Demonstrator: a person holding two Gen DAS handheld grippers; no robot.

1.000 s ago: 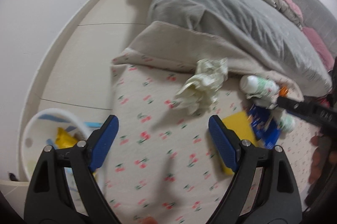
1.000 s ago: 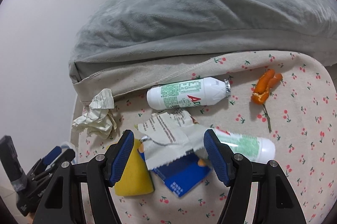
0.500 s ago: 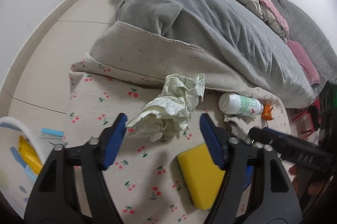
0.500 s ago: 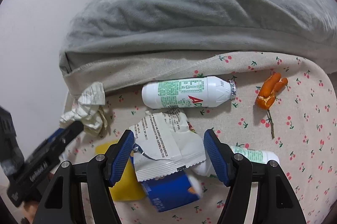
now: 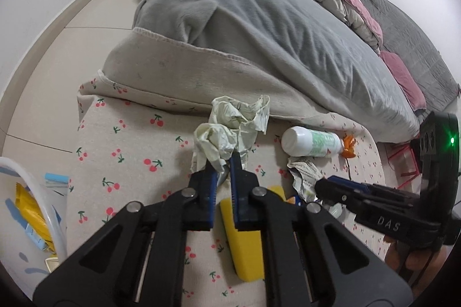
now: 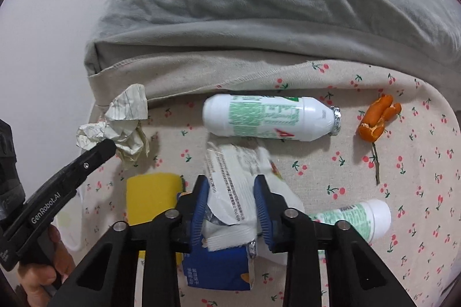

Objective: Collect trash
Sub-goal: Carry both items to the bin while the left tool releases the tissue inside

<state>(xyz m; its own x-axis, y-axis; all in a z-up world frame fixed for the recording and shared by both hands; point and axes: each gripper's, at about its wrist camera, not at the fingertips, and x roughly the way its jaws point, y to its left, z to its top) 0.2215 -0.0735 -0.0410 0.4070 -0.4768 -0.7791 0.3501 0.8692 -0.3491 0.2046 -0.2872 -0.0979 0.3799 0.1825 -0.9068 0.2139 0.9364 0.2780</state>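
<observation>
On the cherry-print sheet [image 5: 124, 151] beside the grey blanket [image 5: 259, 27], the left claw [image 5: 223, 165] is clamped tight on the crumpled paper [image 5: 230, 128], while the right claw [image 6: 230, 191] is closing around the torn white wrapper [image 6: 233, 171].

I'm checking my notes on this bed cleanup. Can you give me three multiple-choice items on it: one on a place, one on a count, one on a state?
1. Where does the orange peel lie?
A. just past the capped end of a bottle
B. on the yellow sponge
C. in the bin

2. How many white bottles show in the right wrist view?
A. one
B. two
C. four

3. What is the left claw doing?
A. hanging open over the bin
B. gripping a bottle
C. pinching the crumpled paper

Answers: 1 A, it lies on the cherry sheet by the upper bottle's foil cap. 2 B, a second bottle lies lower right. 3 C, its pads are shut on the paper's lower edge.
</observation>
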